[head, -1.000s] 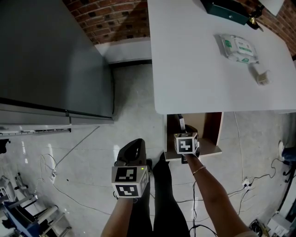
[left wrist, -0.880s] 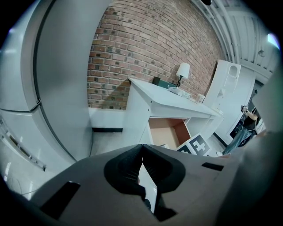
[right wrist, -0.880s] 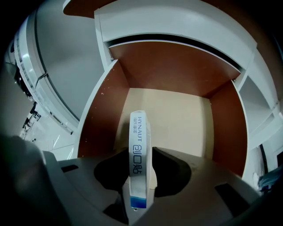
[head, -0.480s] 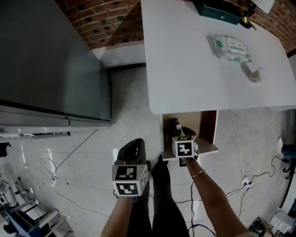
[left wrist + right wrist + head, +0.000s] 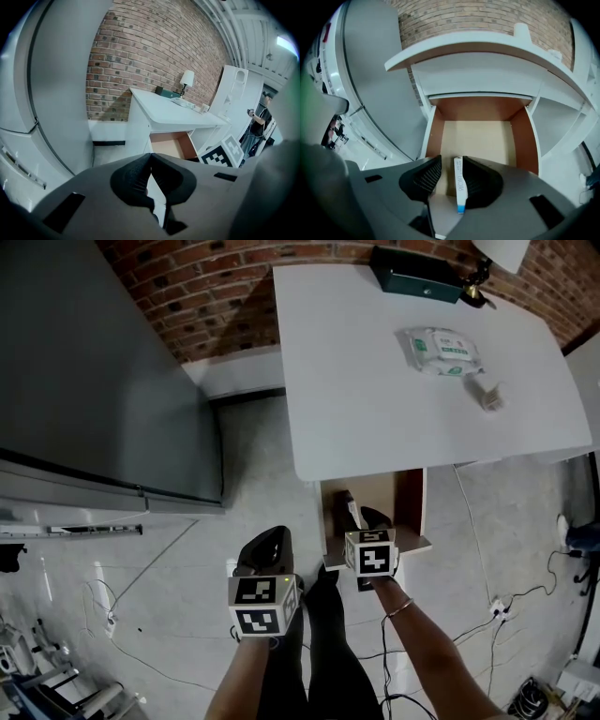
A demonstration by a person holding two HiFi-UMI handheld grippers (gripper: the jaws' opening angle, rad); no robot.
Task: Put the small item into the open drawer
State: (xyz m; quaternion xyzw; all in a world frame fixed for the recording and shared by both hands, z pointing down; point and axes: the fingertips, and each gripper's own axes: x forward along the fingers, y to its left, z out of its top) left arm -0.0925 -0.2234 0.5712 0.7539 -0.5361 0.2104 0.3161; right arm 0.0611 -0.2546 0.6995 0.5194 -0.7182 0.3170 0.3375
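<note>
Nearest me, the left gripper point(image 5: 150, 158) hangs closed and empty. The right gripper point(image 5: 450, 161) stands wide, with the small item point(image 5: 460, 185), a slim white stick, leaning loose against one pad at the open drawer point(image 5: 483, 136). It looks light, stiff and slippery, best pinched mid-length.

Small item point(image 5: 460, 185) between jaws of right tool point(image 5: 451, 160), over drawer point(image 5: 480, 136) — under table point(image 5: 375, 381)

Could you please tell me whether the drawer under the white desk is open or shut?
Open. The drawer juts out from beneath the desk, its floor and brown side walls exposed.
</note>
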